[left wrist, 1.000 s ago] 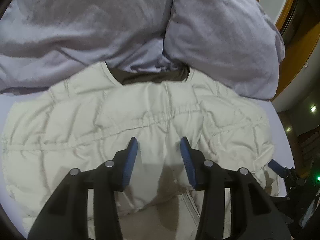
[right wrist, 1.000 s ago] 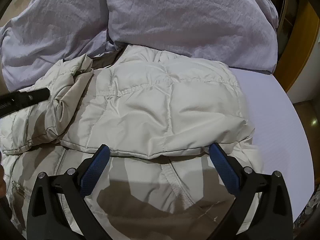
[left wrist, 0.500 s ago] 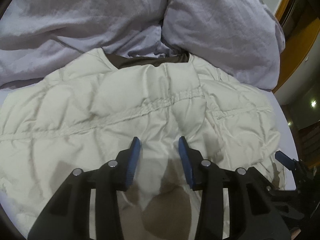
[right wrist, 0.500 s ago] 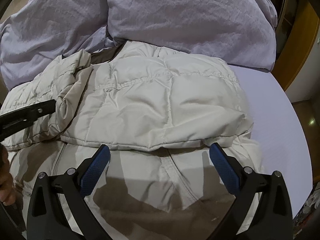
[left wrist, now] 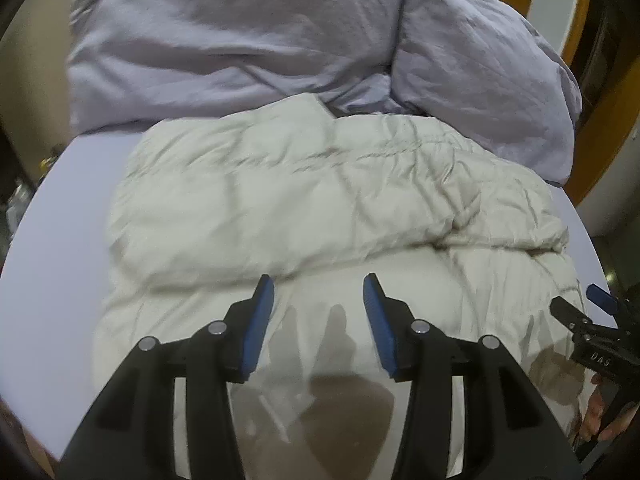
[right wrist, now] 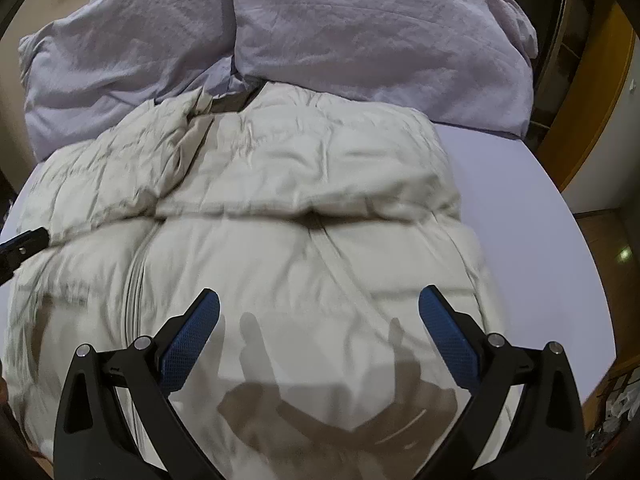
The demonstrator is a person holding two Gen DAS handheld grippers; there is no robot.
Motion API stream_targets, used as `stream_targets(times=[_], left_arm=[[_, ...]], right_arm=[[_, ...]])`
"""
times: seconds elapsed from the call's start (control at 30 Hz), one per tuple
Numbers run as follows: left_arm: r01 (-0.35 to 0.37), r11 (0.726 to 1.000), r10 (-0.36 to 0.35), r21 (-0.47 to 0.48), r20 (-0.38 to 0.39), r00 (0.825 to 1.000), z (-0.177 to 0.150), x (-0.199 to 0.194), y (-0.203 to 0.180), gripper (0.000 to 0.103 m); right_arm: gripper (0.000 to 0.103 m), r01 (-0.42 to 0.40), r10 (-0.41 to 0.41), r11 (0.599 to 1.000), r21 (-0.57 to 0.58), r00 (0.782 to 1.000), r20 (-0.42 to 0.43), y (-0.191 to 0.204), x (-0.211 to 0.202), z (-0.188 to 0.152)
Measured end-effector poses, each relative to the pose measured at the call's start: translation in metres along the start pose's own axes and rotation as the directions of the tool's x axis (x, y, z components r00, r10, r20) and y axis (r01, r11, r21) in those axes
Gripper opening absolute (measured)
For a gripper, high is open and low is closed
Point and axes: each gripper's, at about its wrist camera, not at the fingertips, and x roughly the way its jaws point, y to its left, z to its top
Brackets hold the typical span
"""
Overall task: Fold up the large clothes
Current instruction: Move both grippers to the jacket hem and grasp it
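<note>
A cream quilted puffer jacket (left wrist: 312, 200) lies on the lilac bed, its upper part folded down over the lower part; it also shows in the right wrist view (right wrist: 304, 168). My left gripper (left wrist: 319, 286) hovers open and empty above the fold edge. My right gripper (right wrist: 319, 306) is wide open and empty above the jacket's lower part with the zipper (right wrist: 136, 272). The right gripper also shows at the right edge of the left wrist view (left wrist: 592, 320). The left gripper's tip shows at the left edge of the right wrist view (right wrist: 24, 244).
Two lilac pillows (left wrist: 240, 40) (right wrist: 384, 32) lie against the far end of the bed. The lilac sheet (right wrist: 532, 208) shows beside the jacket. Orange wooden furniture (right wrist: 588, 92) and floor are beyond the bed's right side.
Both grippers have drawn back and risen from the jacket, so more of the bed shows. The folded-over upper part now lies flatter. Both stay open and empty.
</note>
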Motion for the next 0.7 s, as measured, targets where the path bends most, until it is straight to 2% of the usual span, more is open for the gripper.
stream_targets(times=[0.27, 0.53, 0.7], left_arm=[[-0.067, 0.995, 0.067, -0.076, 0.002, 0.998, -0.066, -0.048, 0.038, 0.051], [-0.137, 0.976, 0.132, -0.169, -0.044, 0.99, -0.117, -0.066, 0.094, 0.051], [-0.164, 0.966, 0.156, -0.199, -0.056, 0.986, -0.134, -0.07, 0.112, 0.053]], right_arm=[[0.101, 0.011, -0.011, 1.0, 0.0, 1.0, -0.026, -0.034, -0.024, -0.043], [0.101, 0.012, -0.002, 0.993, 0.12, 0.997, -0.081, -0.091, -0.028, -0.075], [0.097, -0.023, 0.048, 0.979, 0.204, 0.992, -0.115, -0.121, -0.024, -0.087]])
